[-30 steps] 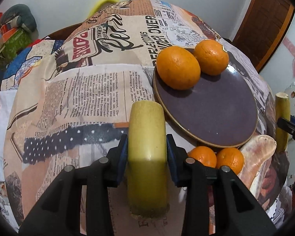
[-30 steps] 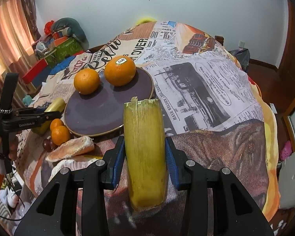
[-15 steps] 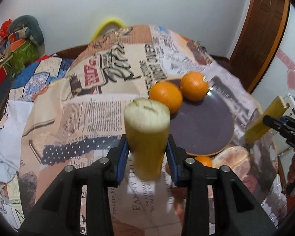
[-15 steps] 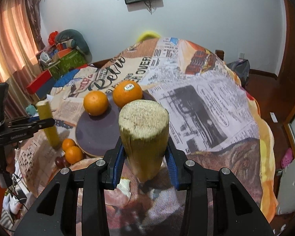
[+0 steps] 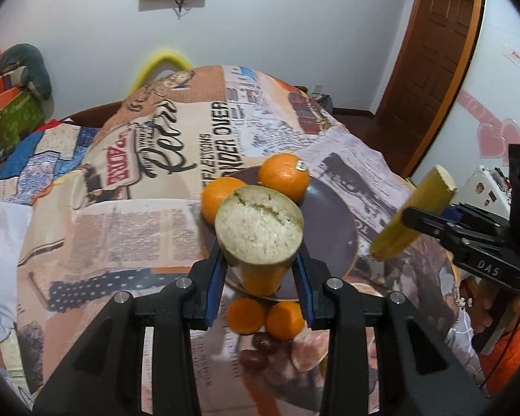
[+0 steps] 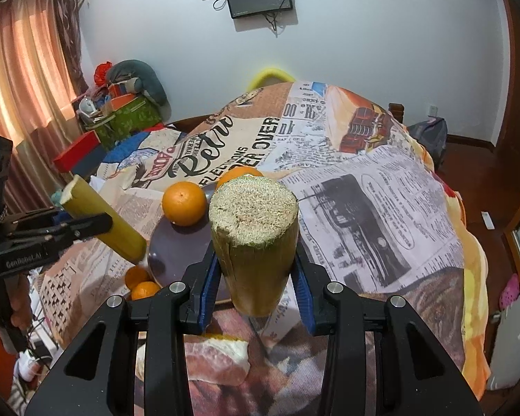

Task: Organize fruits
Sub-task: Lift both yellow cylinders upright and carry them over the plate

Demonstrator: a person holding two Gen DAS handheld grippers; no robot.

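My left gripper [image 5: 258, 277] is shut on a yellow sugarcane piece [image 5: 258, 230], lifted above the table with its cut end facing the camera. My right gripper [image 6: 254, 284] is shut on a second, greenish sugarcane piece [image 6: 254, 239], also lifted; it shows in the left wrist view [image 5: 412, 213] at the right. A dark round plate [image 5: 332, 228] holds two large oranges [image 5: 284, 176] at its far side. Two small tangerines [image 5: 265, 315], dark grapes [image 5: 260, 348] and a peeled pomelo segment [image 6: 218, 357] lie on the cloth near the plate's front edge.
The table wears a newspaper-print cloth [image 5: 138, 215]. A yellow chair back [image 5: 161, 64] stands behind it. Boxes and clutter [image 6: 121, 114] sit at the left by the curtain, a wooden door [image 5: 433, 59] at the right.
Both grippers have lifted their sugarcane pieces off the table and tilted them up, so the cut ends now face the cameras. The view has risen and the plate looks farther away.
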